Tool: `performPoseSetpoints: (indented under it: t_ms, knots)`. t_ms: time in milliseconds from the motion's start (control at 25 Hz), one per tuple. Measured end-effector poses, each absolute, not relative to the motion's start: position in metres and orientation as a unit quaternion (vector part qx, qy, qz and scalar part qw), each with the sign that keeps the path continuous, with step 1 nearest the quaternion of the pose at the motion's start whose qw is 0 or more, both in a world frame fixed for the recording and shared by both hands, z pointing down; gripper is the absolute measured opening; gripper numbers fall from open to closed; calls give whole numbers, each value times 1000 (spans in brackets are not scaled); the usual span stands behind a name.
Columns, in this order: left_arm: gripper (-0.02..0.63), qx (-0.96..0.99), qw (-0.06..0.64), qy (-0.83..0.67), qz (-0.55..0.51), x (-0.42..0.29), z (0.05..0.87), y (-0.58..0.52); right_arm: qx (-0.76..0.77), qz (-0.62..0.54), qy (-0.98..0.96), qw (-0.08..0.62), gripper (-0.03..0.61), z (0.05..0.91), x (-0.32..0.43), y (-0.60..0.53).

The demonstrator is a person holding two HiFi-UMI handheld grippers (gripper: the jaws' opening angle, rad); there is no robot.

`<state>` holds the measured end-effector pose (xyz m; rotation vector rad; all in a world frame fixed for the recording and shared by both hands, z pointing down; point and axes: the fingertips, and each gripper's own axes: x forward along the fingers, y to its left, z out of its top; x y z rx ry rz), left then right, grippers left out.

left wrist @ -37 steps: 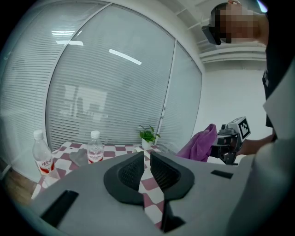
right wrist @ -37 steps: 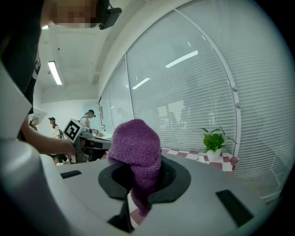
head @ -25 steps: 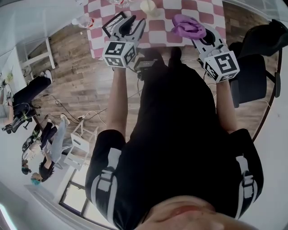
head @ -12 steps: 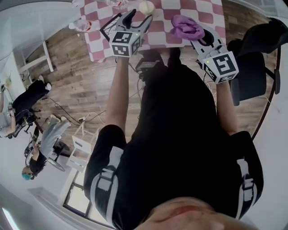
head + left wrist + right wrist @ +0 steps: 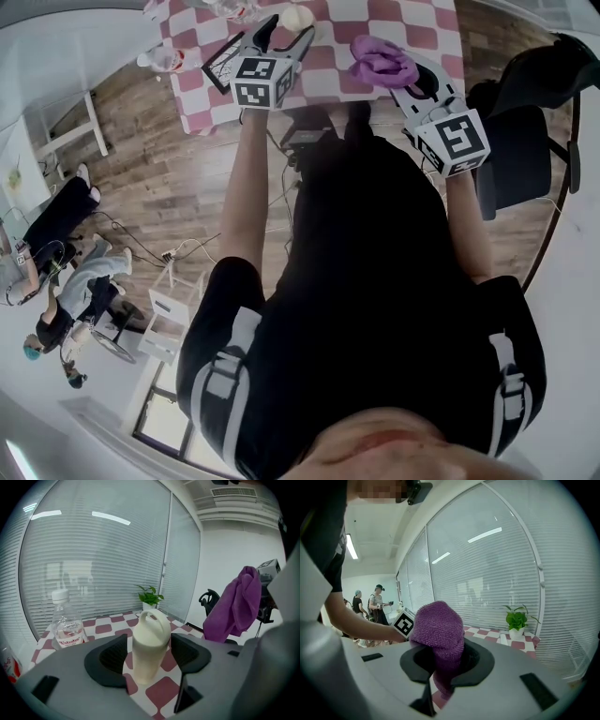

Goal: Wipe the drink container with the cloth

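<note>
Straddling the container (image 5: 150,630), the left hand-held gripper (image 5: 149,654) has its jaws wide apart. They have just been opening, and the container stands upright between them on the tabletop (image 5: 161,693), with no pad pressing on it. The right hand-held gripper (image 5: 446,663) is clamped on the cloth (image 5: 438,630), holding it up to the right, well apart from the container.

The likeliest trouble, I judge, is a tip-over. The container is tall and narrow with a loop handle on top. It seems to sit nearer the right pad than the left, so a close from this position could let one pad arrive first and shove it sideways. Its smooth, rounded wall could also squirt out of a light pinch.

Rubbing before the grip is firm would push the container across the tabletop, perhaps toward the water bottle (image 5: 68,625) at the left.

The cloth is a second weak point. Only a narrow fold sits in the jaws, with a bunch above them and a tail hanging below. A hard wipe could drag it free, or the tail could snag the handle.
</note>
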<state>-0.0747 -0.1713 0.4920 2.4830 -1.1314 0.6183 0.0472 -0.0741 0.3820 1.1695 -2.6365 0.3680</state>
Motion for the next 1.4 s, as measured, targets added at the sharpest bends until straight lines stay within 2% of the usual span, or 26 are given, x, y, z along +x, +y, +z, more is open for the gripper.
performPoseSetpoints:
  t_ms: [360,960,1200,1400]
  knots:
    - [282,875,153,-403,220,-67,491,-176,393,125,-904,111,71,380,51,-74]
    - [277,865,163,-421,221,-73,492,-177,396,123,-903,110,71,381,55,-75]
    - [276,857,202,-428,203,-81,490,-174,397,120,-903,108,71,379,55,-76]
    - [275,846,273,-425,170,-85,484,-167,395,120,-905,107,71,380,55,-75]
